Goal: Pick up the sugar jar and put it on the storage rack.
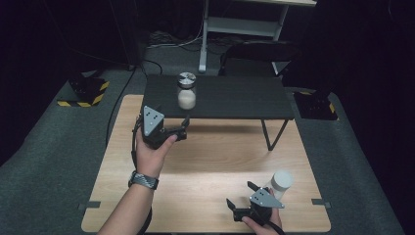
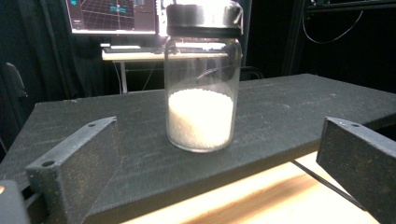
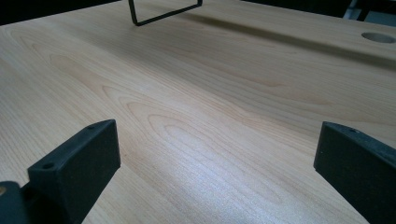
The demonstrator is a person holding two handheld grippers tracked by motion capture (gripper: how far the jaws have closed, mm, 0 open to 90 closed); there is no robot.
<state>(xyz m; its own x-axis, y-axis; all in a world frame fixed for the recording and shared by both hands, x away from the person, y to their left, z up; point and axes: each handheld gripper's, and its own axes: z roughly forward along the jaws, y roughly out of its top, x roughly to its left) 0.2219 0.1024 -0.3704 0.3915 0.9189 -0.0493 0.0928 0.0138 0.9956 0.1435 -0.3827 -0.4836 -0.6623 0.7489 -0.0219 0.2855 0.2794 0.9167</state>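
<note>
Left gripper (image 1: 177, 131), jaws spread wide and empty, is facing the jar (image 2: 201, 79) standing just ahead on the black shelf (image 2: 289, 107), probably needing a level, centred approach below its lid.

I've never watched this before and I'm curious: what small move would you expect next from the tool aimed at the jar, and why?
Probably a short push forward: the left tool is open and lined up with the glass jar of white grains on the black shelf, which stands ahead of its jaws, untouched.
</note>
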